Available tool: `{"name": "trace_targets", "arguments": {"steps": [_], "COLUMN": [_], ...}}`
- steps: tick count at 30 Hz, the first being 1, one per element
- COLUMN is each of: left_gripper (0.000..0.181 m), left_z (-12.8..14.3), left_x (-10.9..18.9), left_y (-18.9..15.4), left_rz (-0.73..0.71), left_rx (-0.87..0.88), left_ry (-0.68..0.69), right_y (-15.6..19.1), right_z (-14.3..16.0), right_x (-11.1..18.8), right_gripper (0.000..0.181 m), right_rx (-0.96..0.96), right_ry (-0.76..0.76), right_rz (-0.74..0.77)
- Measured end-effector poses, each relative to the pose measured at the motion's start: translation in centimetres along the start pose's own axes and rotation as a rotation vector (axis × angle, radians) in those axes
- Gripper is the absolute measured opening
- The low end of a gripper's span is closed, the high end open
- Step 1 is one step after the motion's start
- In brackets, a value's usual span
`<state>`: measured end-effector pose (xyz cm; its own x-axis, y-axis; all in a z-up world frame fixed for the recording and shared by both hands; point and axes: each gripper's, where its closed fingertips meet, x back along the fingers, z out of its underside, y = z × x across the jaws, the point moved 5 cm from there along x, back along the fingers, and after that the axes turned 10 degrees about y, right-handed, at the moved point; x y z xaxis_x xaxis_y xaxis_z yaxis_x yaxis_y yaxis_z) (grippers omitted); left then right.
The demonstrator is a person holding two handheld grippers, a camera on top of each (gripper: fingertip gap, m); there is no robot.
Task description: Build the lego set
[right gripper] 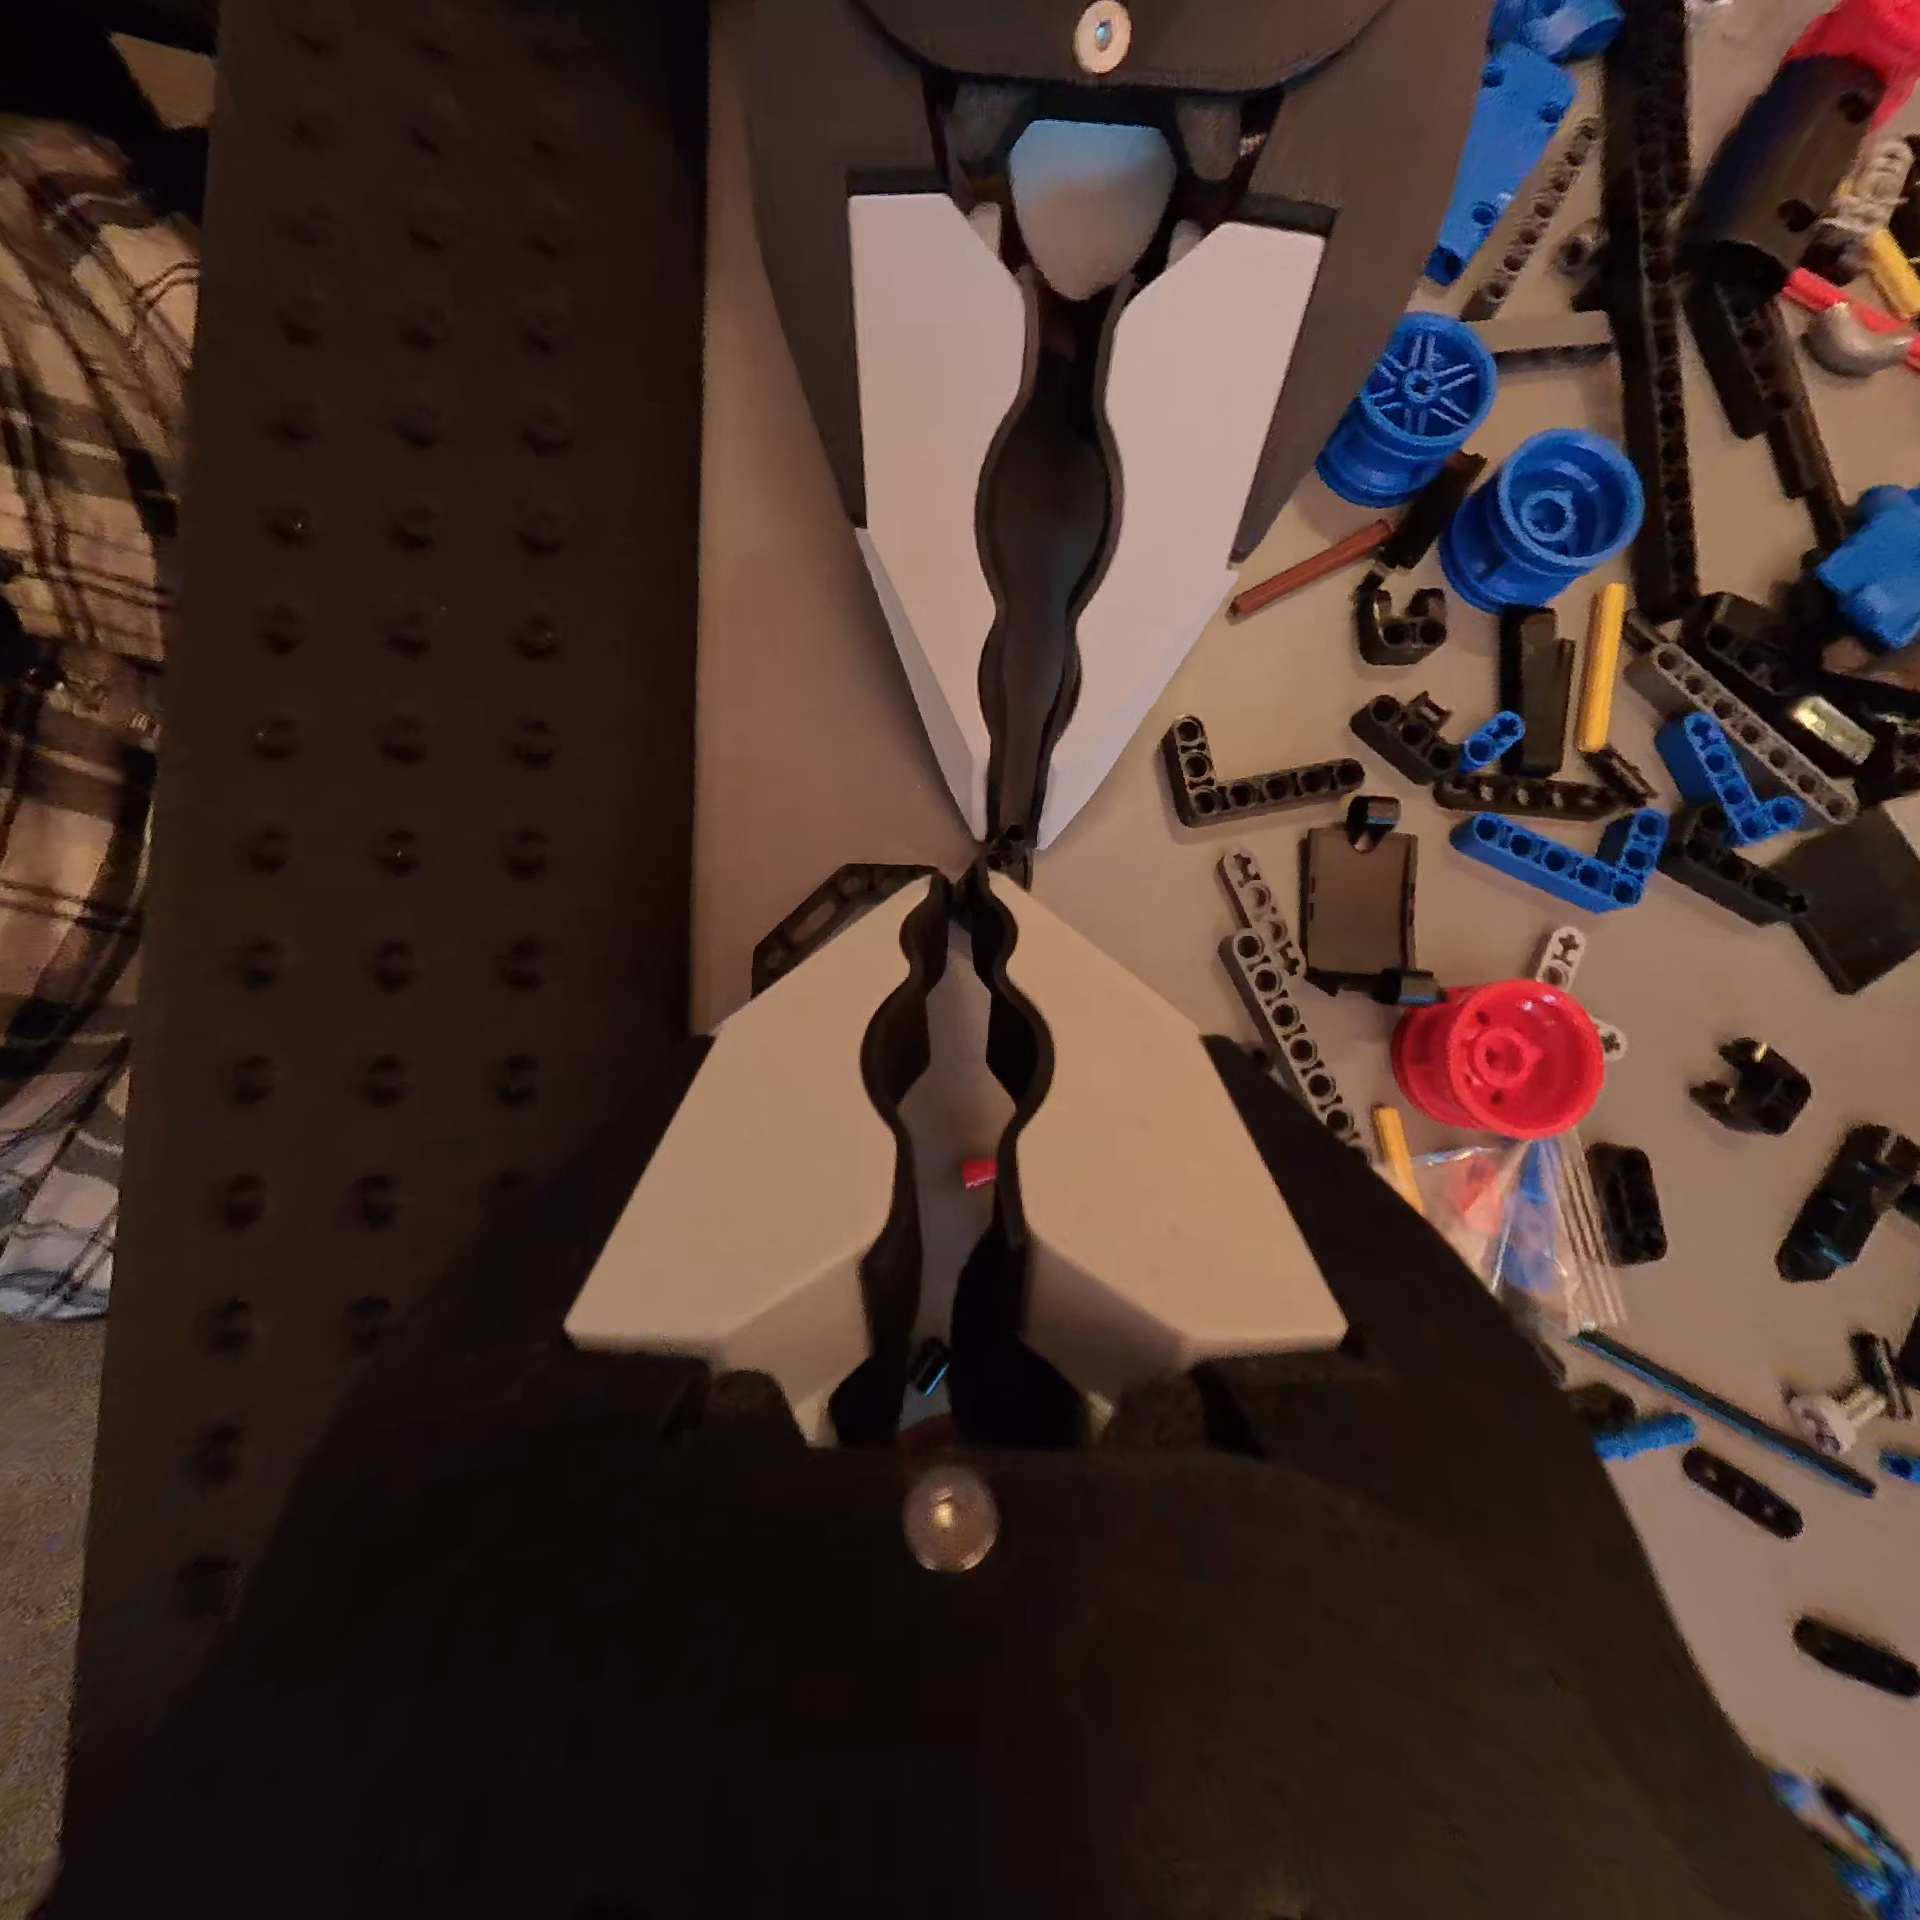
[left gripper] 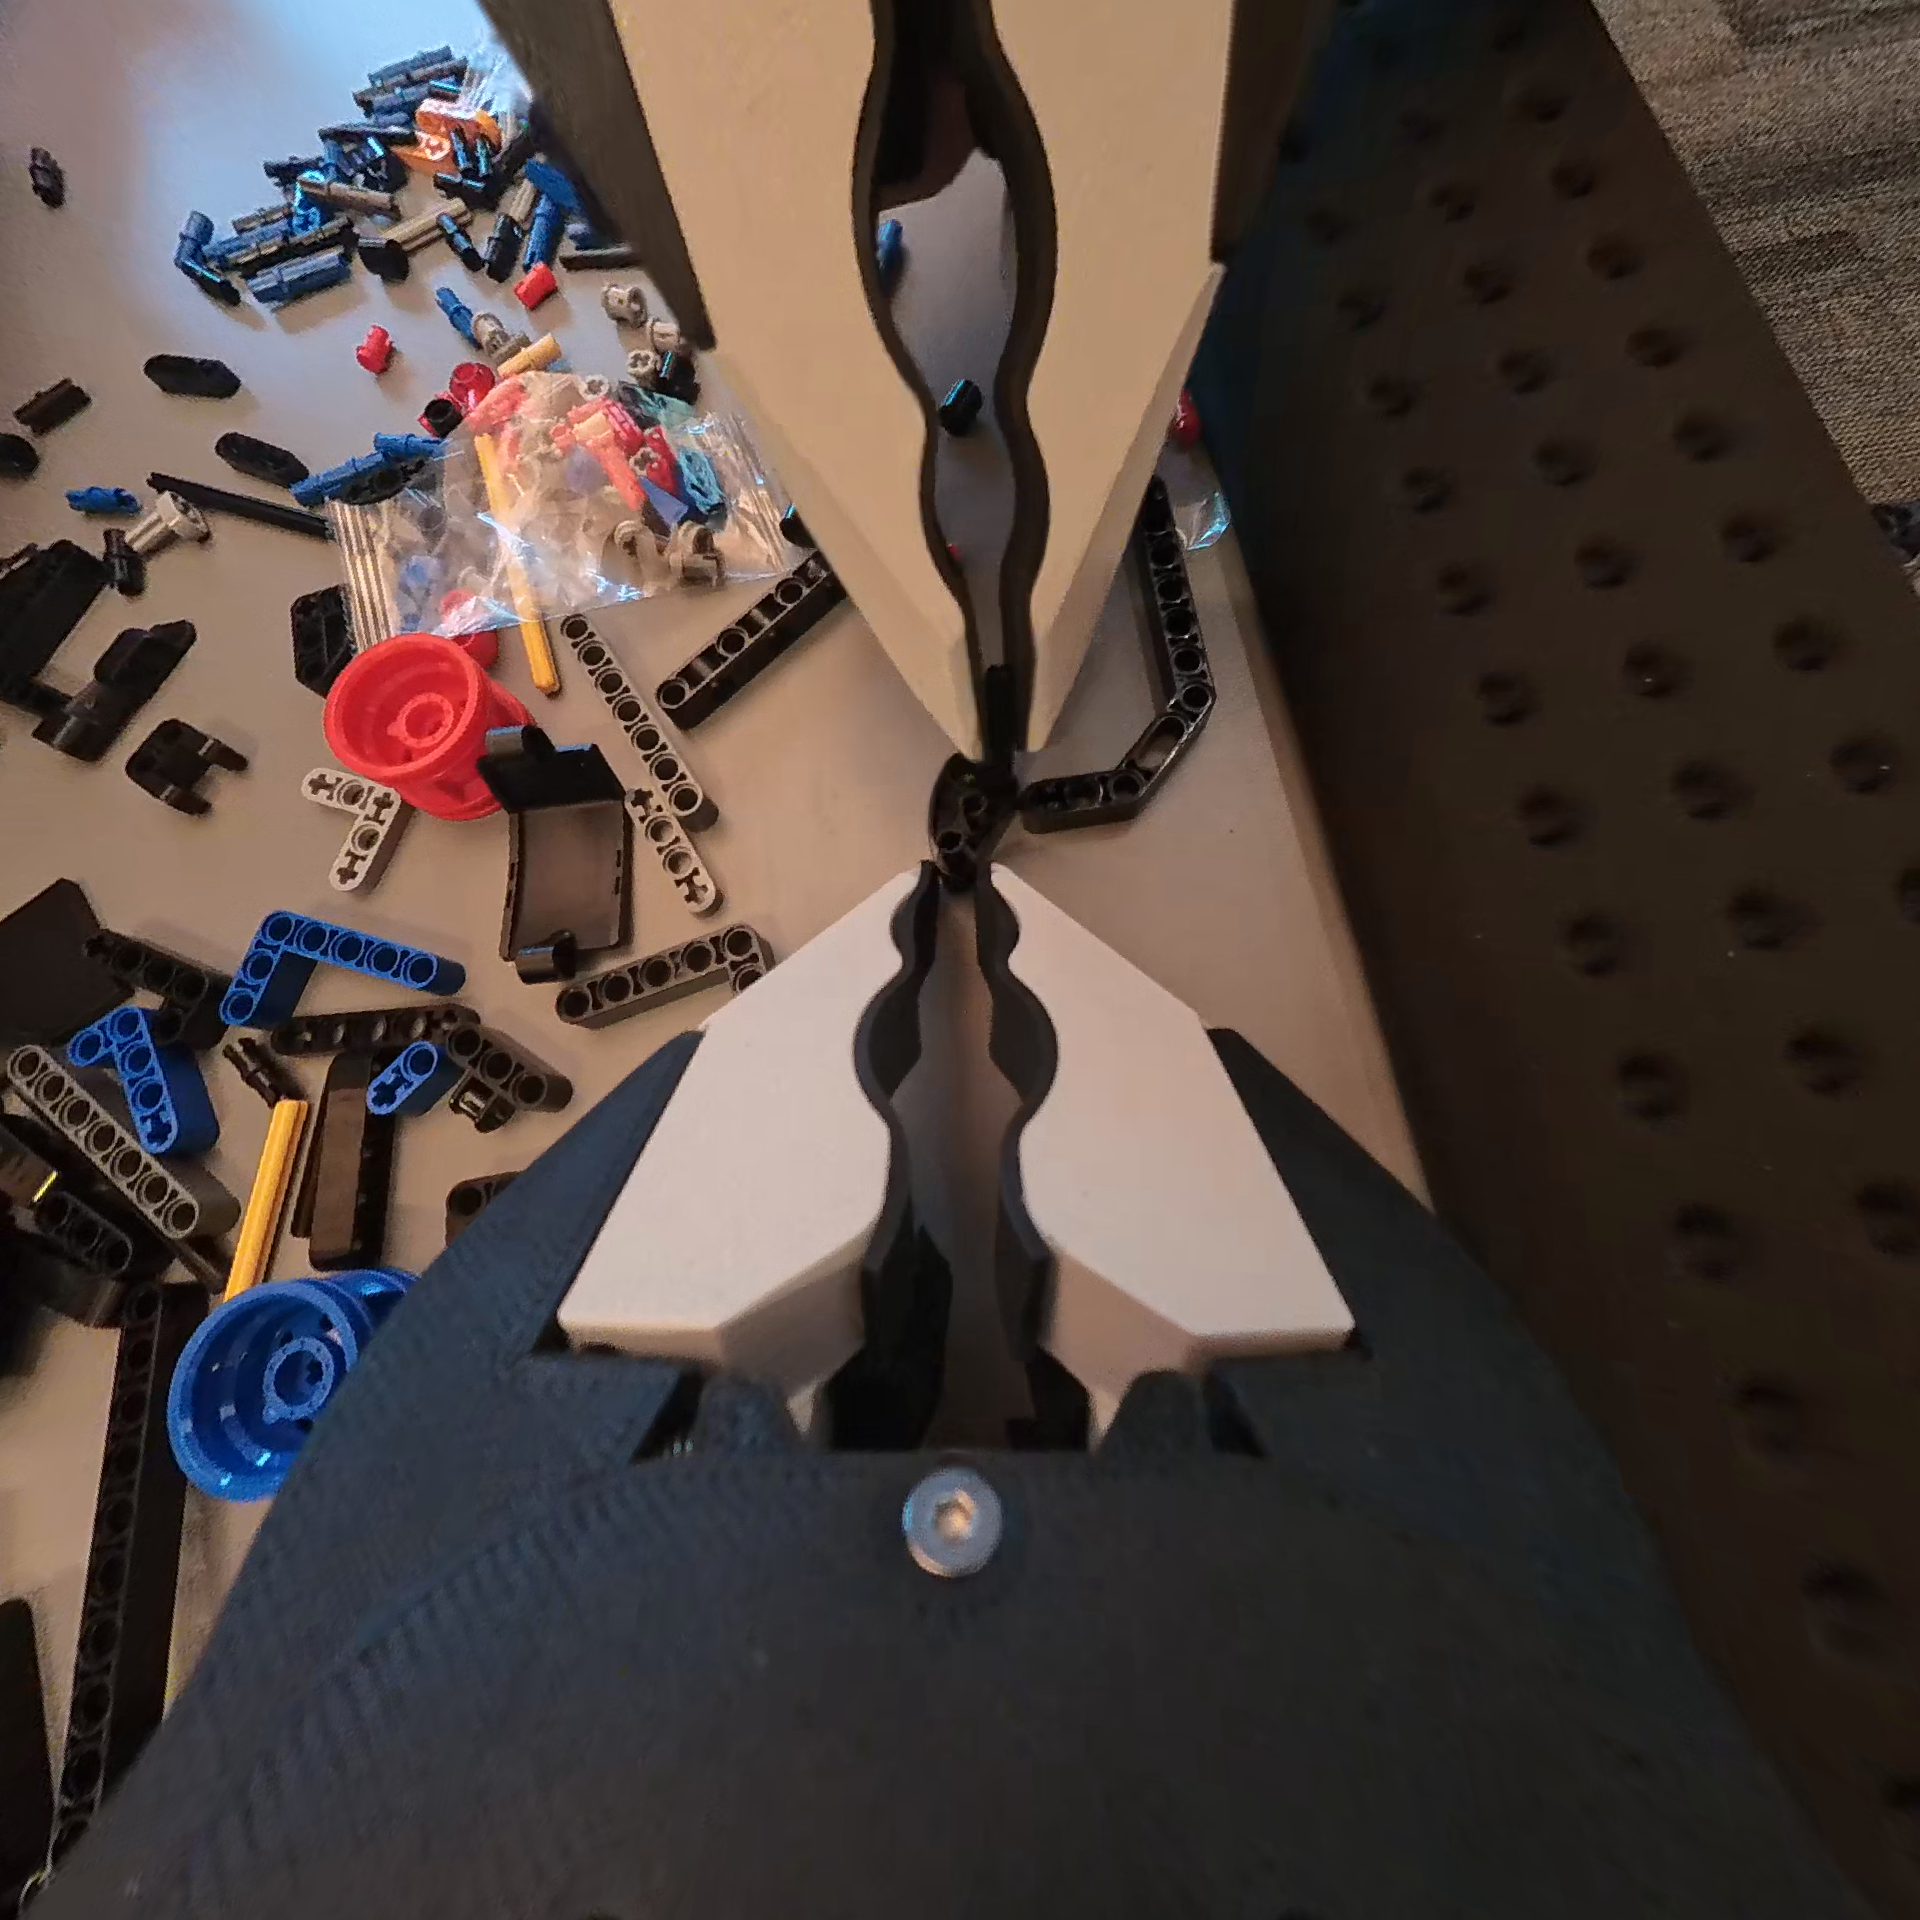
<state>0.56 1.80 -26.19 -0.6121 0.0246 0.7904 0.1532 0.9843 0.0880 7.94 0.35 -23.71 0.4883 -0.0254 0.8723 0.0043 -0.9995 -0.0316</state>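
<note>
Black short beam (left gripper: 964, 826) sits clamped in the left gripper (left gripper: 961, 883). The right gripper (left gripper: 995, 727) pinches a black pin (left gripper: 997, 694) against it. Red wheel hub (left gripper: 416, 727) lies left.

Small black beam (left gripper: 964, 821), perhaps pinned, pinched between opposing tips

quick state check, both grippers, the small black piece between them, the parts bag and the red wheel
left gripper: shut on small black piece
right gripper: shut on black pin
small black piece: held above the table, tips meeting
black pin: pinched at the fingertips
parts bag: flat on table, still holding parts
red wheel: loose, on its side
</note>
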Motion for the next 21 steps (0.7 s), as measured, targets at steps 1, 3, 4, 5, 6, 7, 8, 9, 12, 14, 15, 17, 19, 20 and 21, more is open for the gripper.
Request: {"name": "trace_targets", "arguments": {"steps": [1,3,4,5,6,7,8,9,12,14,15,17,19,20,21], "left_gripper": [0.005,0.005,0.005,0.005,0.005,0.005,0.005,0.005,0.005,0.005,0.005,0.005,0.005,0.005,0.004], "left_z": [0.0,0.0,0.0,0.0,0.0,0.0,0.0,0.0,0.0,0.0,0.0,0.0,0.0,0.0,0.0], "left_x": [0.0,0.0,0.0,0.0,0.0,0.0,0.0,0.0,0.0,0.0,0.0,0.0,0.0,0.0,0.0], "left_y": [0.0,0.0,0.0,0.0,0.0,0.0,0.0,0.0,0.0,0.0,0.0,0.0,0.0,0.0,0.0], "left_rz": [0.001,0.002,0.001,0.001,0.002,0.003,0.004,0.004,0.006,0.006,0.006,0.006,0.006,0.007,0.005], "left_rx": [0.001,0.001,0.000,-0.001,0.000,0.001,0.001,0.001,0.002,0.002,0.002,0.002,0.001,-0.001,-0.002], "left_ry": [-0.001,-0.001,-0.001,-0.001,-0.001,-0.002,-0.002,-0.002,-0.002,-0.001,-0.002,-0.002,-0.002,-0.002,-0.002], "right_y": [-0.1,-0.4,-0.5,-0.6,-0.6,-0.6,-0.6,-0.6,-0.4,-0.4,-0.3,-0.2,-0.2,-0.2,-0.2], "right_z": [0.0,-0.1,-0.1,-0.2,-0.2,-0.3,-0.4,-0.4,-0.7,-0.8,-0.8,-1.0,-1.0,-1.0,-0.9], "right_x": [0.0,0.0,0.0,0.0,0.0,0.0,0.0,-0.1,-0.1,-0.1,-0.2,-0.4,-0.4,-0.3,-0.3], "right_gripper": [0.002,0.002,0.002,0.002,0.002,0.002,0.002,0.002,0.002,0.002,0.002,0.002,0.002,0.002,0.002], "right_rx": [0.013,0.044,0.067,0.083,0.095,0.110,0.122,0.130,0.161,0.168,0.166,0.170,0.190,0.187,0.177], "right_ry": [0.004,0.018,0.027,0.037,0.048,0.060,0.072,0.088,0.133,0.139,0.134,0.139,0.160,0.161,0.151], "right_rz": [-0.024,-0.068,-0.082,-0.095,-0.105,-0.108,-0.108,-0.106,-0.088,-0.084,-0.083,-0.074,-0.060,-0.064,-0.073]}}
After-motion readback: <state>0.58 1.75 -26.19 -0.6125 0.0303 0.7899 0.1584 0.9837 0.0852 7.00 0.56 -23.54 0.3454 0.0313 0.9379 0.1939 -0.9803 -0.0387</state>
